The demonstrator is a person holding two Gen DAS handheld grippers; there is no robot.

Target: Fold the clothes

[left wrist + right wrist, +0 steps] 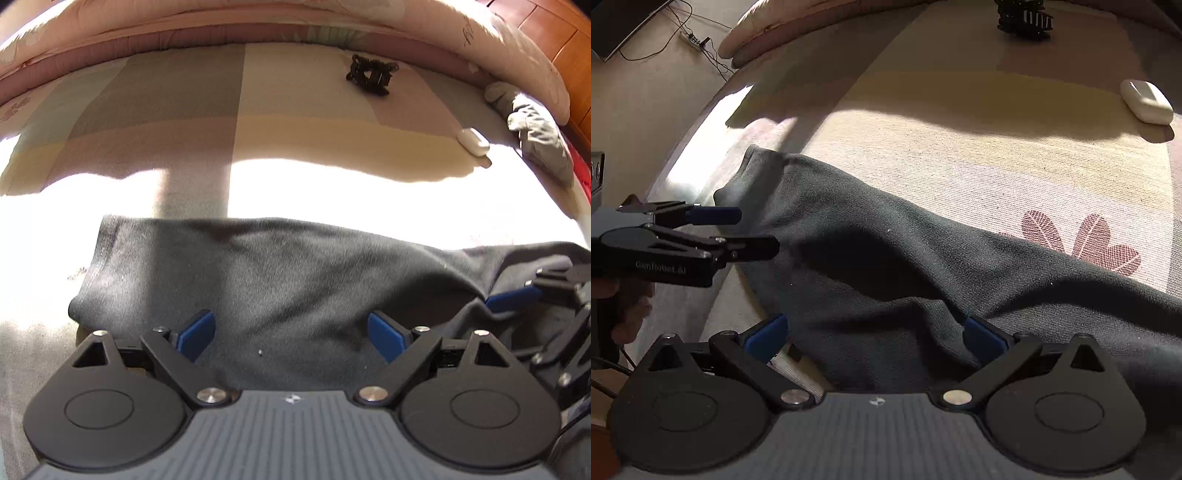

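Dark grey knit garment (pixel 258 280) lies spread across the near part of the bed (pixel 236 147), a hemmed edge at its 9 o'clock side in the left wrist view, folds and wrinkles running toward 3 o'clock; part of it in hard sunlight, part in shadow. In the right wrist view the same cloth (pixel 886 266) runs from 10 o'clock to 4 o'clock with a raised ridge along its far edge. Left gripper (pixel 290 338) low over the cloth, blue-padded fingers (pixel 195 334) spread wide, nothing between them; cannot tell if the tips touch the fabric. Right gripper (pixel 875 338) likewise spread, fabric bunched between its fingers (pixel 982 339), not pinched. Left gripper also shows at 9 o'clock in the right wrist view (pixel 753 230), side-on, fingers apart, at the garment's edge, a hand (pixel 628 302) holding it. Bed sheet is a pale patchwork of beige, grey and pink blocks with a maroon leaf print (pixel 1082 240). Further out: small white oval case (pixel 472 142) at 2 o'clock, black plastic bracket-like object (pixel 371 75) at 1 o'clock, crumpled grey cloth (pixel 535 133) at the 3 o'clock edge, pink floral quilt (pixel 258 18) rolled along 12 o'clock. Power strip with cables (pixel 692 37) on the floor at 11 o'clock.
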